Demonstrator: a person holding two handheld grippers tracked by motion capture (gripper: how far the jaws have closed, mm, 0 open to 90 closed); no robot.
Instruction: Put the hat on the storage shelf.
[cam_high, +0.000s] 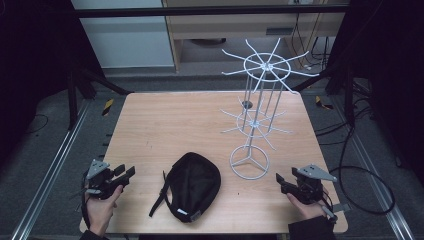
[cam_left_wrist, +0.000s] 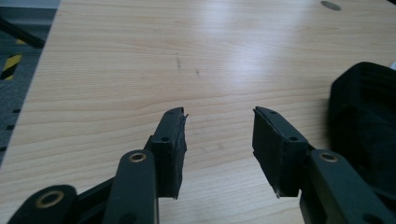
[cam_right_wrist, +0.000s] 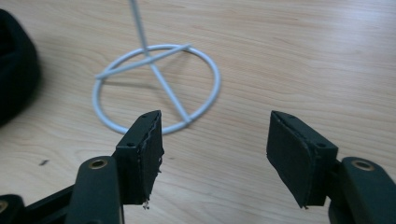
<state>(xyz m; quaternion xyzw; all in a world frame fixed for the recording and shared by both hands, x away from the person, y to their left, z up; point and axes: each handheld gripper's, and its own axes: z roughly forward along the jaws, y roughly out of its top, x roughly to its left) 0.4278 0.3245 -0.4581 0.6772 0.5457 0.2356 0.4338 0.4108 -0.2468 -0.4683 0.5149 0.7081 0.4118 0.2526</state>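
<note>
Cap (cam_high: 192, 186) found near front edge of wooden table (cam_high: 165, 120), between both grippers and well apart from each. Black, crown up; long axis ran from front-left to back-right in high view — strap (cam_high: 161, 194) trailing off left side toward front edge. White wire rack (cam_high: 255, 125) stood upright just right of cap, ring base (cam_right_wrist: 156, 86) flat on table. Left gripper (cam_high: 124, 172) at front-left corner, jaws parted, nothing between them. Right gripper (cam_high: 281, 181) at front-right, aimed toward ring base — jaws spread wide, gripping nothing.
</note>
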